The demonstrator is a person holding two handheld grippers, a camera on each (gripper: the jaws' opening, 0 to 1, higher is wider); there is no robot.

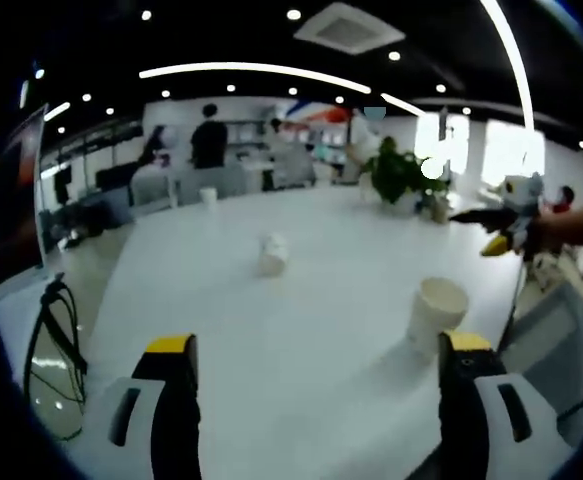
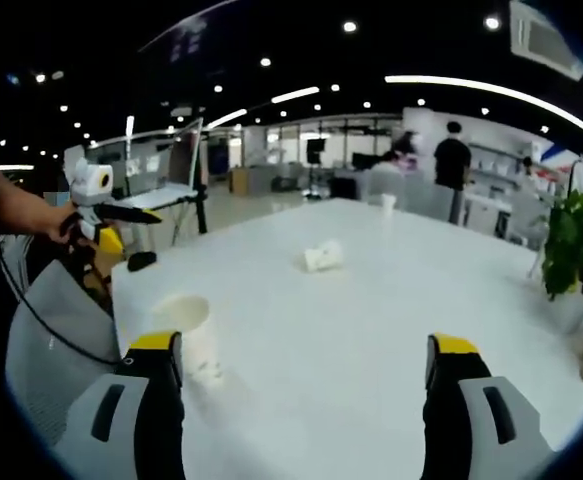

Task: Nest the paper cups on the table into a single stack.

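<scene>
Nothing is nested yet, as far as I can judge. The nearest paper cup [image 1: 437, 312] stands upright on the white table [image 1: 301, 330], mouth up, just ahead of my left gripper [image 1: 316, 350] and close to its right jaw. In the right gripper view the same cup [image 2: 184, 318] sits just beyond the left jaw of my right gripper [image 2: 306, 350], near the table's edge.

Farther from that upright cup, toward the middle of the table, a second cup [image 1: 273, 253] lies tipped on its side; the right gripper view shows it [image 2: 322, 256] lying with its mouth turned sideways. Farther still past the upright cup, near the table's far end, a third small cup [image 1: 208, 196] stands alone. All three are well apart from one another.

Both my grippers are empty, jaws spread wide and touching nothing. My right gripper also shows in the left gripper view, held off to the side beyond the upright cup, by the potted plant [image 1: 399, 175].

So the whole job is left: I judge the upright cup the natural base, with the tipped one needing to be righted or grasped by its wall before it can drop in, then the far one.
</scene>
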